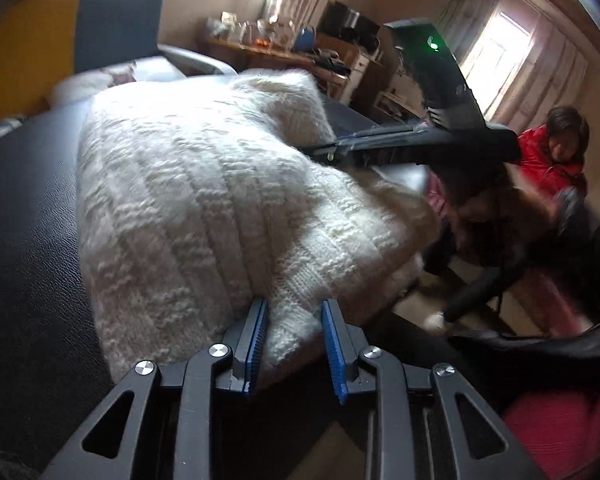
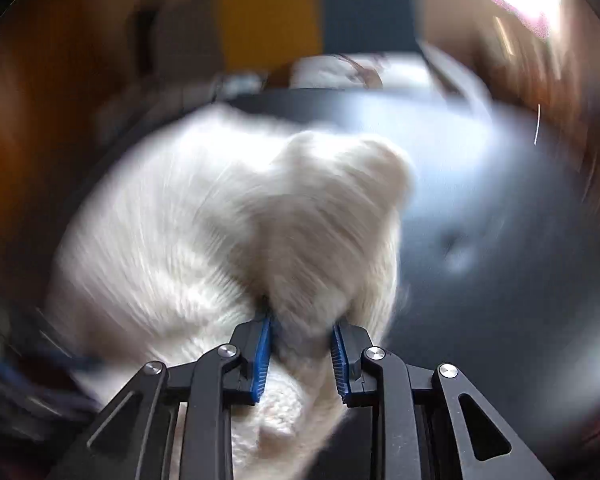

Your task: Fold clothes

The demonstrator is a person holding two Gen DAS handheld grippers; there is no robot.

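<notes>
Both tongs grip the same white knitted sweater (image 1: 204,200). Left gripper (image 1: 294,312) has its blue pads (image 1: 257,344) partly closed, with a thick bunched corner of the knit clamped between them. From there the sweater stretches ahead and slightly leftward, its long axis and knit ribs running away from the fingers, lying on a black leather-like surface (image 1: 28,240) that spreads to the left of the tongs. Right gripper (image 2: 302,326) likewise has its blue pads (image 2: 262,360) partly closed on a fold of the sweater (image 2: 204,240); that view is heavily motion-blurred, with the knit bulging ahead and leftward and the dark surface (image 2: 500,240) to the right.
</notes>
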